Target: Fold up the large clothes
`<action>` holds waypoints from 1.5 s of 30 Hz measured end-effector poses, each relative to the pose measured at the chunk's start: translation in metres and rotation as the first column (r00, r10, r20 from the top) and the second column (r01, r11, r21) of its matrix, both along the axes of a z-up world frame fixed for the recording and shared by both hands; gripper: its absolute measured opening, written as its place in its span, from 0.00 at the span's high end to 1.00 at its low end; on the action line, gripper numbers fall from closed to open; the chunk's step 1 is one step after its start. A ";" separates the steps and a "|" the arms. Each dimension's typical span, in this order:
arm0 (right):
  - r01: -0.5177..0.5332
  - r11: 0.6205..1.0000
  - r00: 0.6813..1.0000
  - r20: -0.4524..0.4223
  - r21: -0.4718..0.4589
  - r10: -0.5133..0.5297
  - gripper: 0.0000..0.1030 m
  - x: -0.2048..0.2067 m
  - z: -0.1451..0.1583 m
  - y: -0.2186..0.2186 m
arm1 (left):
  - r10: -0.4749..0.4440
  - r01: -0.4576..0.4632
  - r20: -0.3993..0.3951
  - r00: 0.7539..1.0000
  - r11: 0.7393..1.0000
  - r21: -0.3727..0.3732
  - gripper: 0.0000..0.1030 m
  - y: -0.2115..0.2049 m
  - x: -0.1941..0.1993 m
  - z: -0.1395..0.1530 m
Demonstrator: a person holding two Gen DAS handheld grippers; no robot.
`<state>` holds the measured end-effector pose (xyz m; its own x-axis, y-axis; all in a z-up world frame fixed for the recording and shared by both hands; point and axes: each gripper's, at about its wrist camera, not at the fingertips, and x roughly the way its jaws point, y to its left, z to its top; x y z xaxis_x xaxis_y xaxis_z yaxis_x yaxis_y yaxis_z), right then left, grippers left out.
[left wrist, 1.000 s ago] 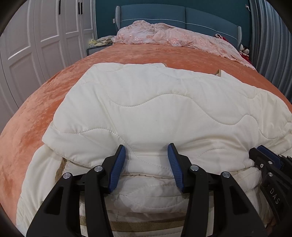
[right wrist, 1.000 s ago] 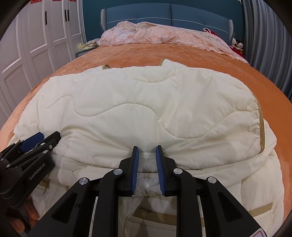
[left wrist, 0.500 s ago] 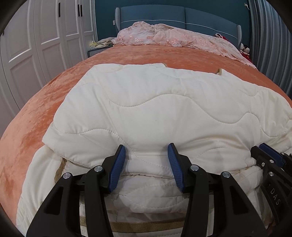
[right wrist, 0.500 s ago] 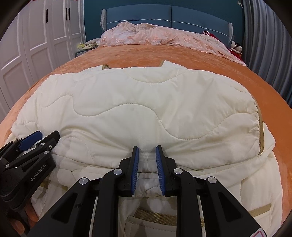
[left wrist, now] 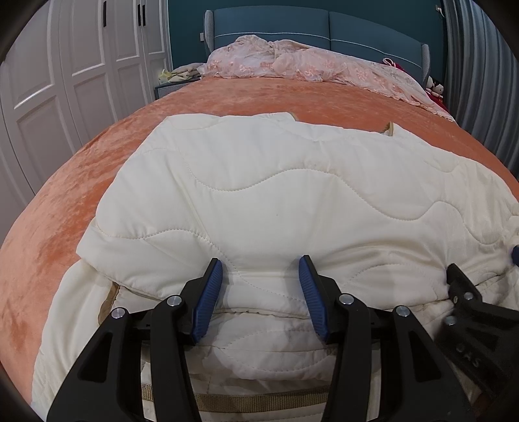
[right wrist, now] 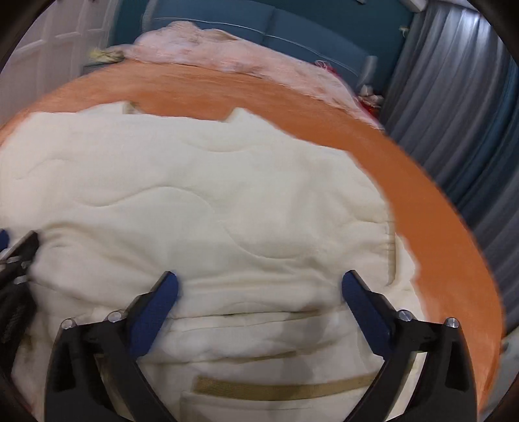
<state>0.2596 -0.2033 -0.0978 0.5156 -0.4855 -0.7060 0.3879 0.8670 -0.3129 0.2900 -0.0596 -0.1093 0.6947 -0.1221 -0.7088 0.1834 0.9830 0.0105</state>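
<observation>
A cream quilted jacket (left wrist: 275, 207) lies folded on the orange bedspread (left wrist: 81, 181); its folded-over layer faces me, with tan trim at the near edge. It also fills the right wrist view (right wrist: 211, 207). My left gripper (left wrist: 261, 269) is open, its blue pads either side of the fold's near edge. My right gripper (right wrist: 259, 285) is wide open and empty above the same edge; the view is blurred and tilted. Each gripper shows at the other view's edge.
A pink lace blanket (left wrist: 308, 65) is piled at the blue headboard (left wrist: 324, 26). White wardrobe doors (left wrist: 65, 65) stand on the left, grey curtains (right wrist: 454, 113) on the right. Bare orange bedspread surrounds the jacket.
My right gripper has opened wide, letting go of the jacket fold, and its view has swung and tilted. My left gripper has stayed open and nearly still.
</observation>
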 end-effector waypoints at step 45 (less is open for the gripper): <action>-0.371 0.726 0.905 0.050 0.579 0.422 0.59 0.267 -0.013 0.035 | 0.093 -0.110 -0.166 0.982 0.989 -0.098 0.57 0.071 0.212 0.008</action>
<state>0.5269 -0.1684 -0.1106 0.4994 0.2482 -0.8301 -0.0355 0.9631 0.2666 0.5021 0.0112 -0.1014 0.5856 -0.1378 -0.7988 0.0738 0.9904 -0.1167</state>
